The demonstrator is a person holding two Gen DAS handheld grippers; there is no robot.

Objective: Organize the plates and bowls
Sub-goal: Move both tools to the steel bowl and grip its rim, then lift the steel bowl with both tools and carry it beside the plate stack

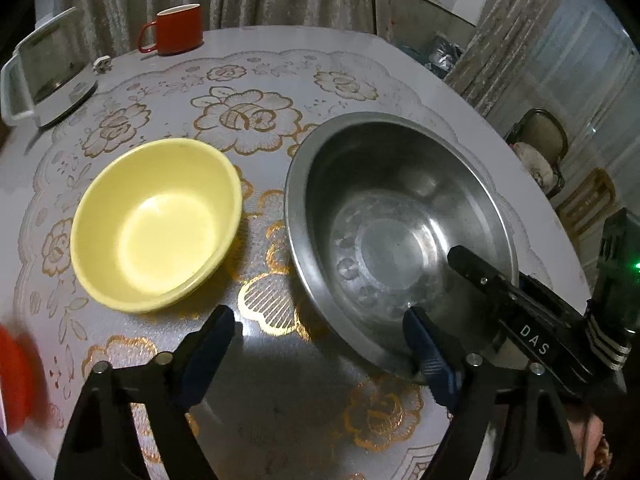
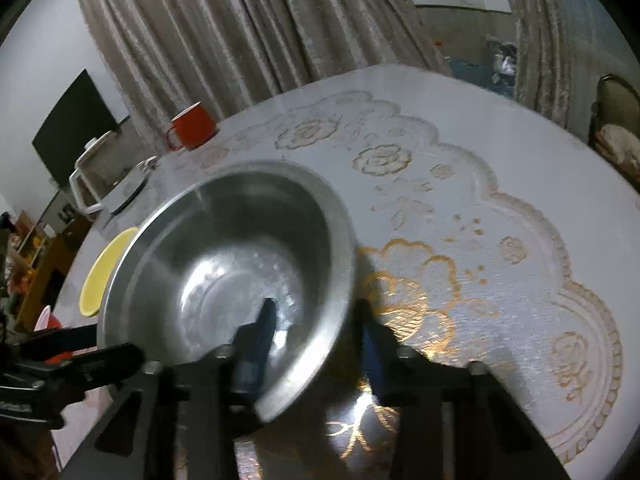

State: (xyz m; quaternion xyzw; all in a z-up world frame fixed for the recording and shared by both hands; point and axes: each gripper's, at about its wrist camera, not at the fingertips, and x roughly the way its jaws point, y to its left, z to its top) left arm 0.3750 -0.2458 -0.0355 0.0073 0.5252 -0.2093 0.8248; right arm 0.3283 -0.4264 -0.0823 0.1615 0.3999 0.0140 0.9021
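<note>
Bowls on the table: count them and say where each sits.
2. The yellow bowl sits left in the left wrist view; the steel bowl sits beside it to the right. A blurred red thing at the edge may be another.

On the table [image 1: 400, 56], the plastic bowl [image 1: 158, 224] sits left of the steel bowl [image 1: 400, 236], mug [image 1: 178, 29] behind.

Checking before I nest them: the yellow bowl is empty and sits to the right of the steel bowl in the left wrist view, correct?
Not quite. In the left wrist view the yellow bowl is empty, but it sits to the left of the steel bowl, not the right.
</note>
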